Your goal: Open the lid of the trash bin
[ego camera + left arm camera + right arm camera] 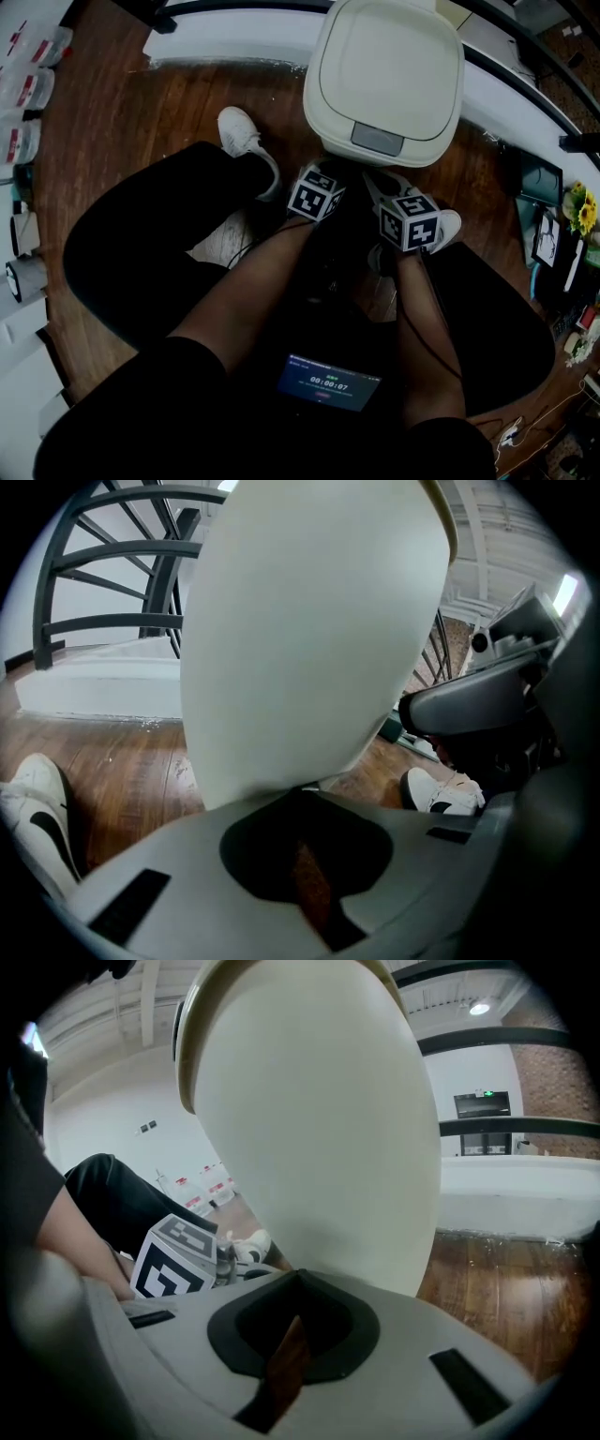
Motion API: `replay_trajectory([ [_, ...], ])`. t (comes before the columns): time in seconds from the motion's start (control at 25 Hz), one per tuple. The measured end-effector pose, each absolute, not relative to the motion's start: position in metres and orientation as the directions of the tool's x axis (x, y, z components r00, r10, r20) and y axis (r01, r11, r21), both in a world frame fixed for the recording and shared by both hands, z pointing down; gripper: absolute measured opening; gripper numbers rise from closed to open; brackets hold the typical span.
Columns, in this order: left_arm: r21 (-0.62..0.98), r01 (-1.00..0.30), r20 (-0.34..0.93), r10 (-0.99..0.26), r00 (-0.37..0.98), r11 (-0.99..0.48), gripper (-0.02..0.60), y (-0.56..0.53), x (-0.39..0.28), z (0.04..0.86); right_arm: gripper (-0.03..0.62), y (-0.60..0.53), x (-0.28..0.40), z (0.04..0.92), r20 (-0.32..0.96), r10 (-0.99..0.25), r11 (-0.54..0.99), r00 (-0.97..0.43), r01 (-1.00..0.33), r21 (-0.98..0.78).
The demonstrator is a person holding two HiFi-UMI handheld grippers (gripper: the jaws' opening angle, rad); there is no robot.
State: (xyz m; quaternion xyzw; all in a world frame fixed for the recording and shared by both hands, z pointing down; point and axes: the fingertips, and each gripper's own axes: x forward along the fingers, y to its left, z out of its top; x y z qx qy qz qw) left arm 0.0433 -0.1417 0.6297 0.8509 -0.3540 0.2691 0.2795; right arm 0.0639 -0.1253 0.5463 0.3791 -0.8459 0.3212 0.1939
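The trash bin (384, 80) stands on the wooden floor (141, 103) in the upper middle of the head view, and its lid (389, 56) is down. At the lid's lower edge sits a grey press tab (377, 139), which faces the person. Both grippers hover just below it. The left gripper (300, 794) is at the lower left of the tab, and the right gripper (300, 1277) is at the lower right, a little further off. Each has its jaws drawn together to a thin slit and holds nothing. The tab lies upward and between them — the left one seems nearer for pressing it.
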Motion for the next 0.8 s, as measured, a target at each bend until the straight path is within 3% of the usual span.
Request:
replay_trajectory([
  [0.8,0.257,-0.786,0.702,-0.450,0.552,-0.563,0.037,-0.175,0.064,0.695,0.020,-0.143,0.085,0.574,0.559,-0.519,0.462,-0.646,-0.763,-0.453],
])
